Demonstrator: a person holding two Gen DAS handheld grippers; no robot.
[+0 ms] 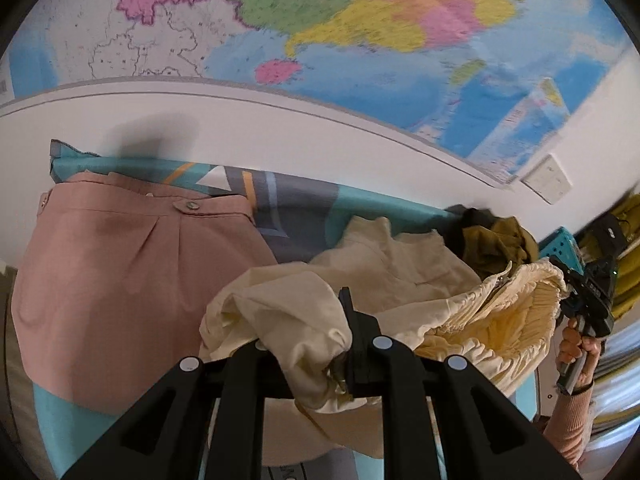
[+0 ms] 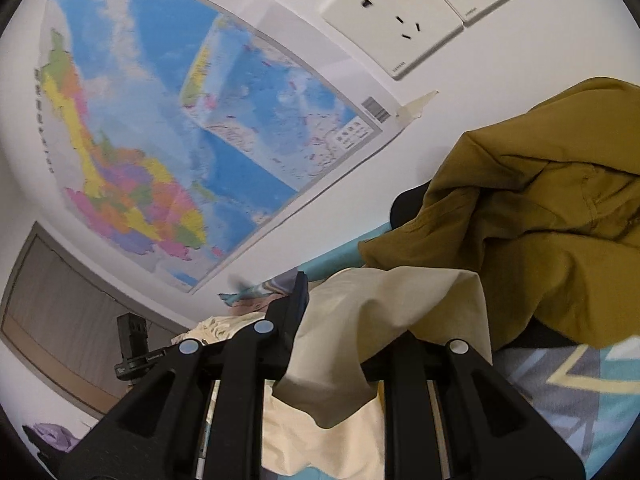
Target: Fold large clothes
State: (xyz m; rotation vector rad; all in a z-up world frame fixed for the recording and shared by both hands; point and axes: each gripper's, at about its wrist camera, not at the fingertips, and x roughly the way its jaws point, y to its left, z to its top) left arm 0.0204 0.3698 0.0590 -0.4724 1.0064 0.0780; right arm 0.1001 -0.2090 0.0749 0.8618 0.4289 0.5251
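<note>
Two handheld grippers are closed on one cream garment [image 1: 400,280], which is lifted and stretched between them above a teal patterned cloth [image 1: 304,216] covering the surface below a wall map [image 1: 360,32]. The left gripper [image 1: 320,344] is clamped on a bunched cream fold, with the gathered waistband trailing toward the right gripper [image 1: 576,284], which is held in a hand [image 1: 576,344] at the cloth's right edge. In the right wrist view, cream fabric is pinched in the right gripper's narrow jaws and drapes down over them, a folded pink garment [image 1: 132,272] is seen near the cloth's left edge, and an olive garment [image 2: 540,208] is heaped at the far right.
</note>
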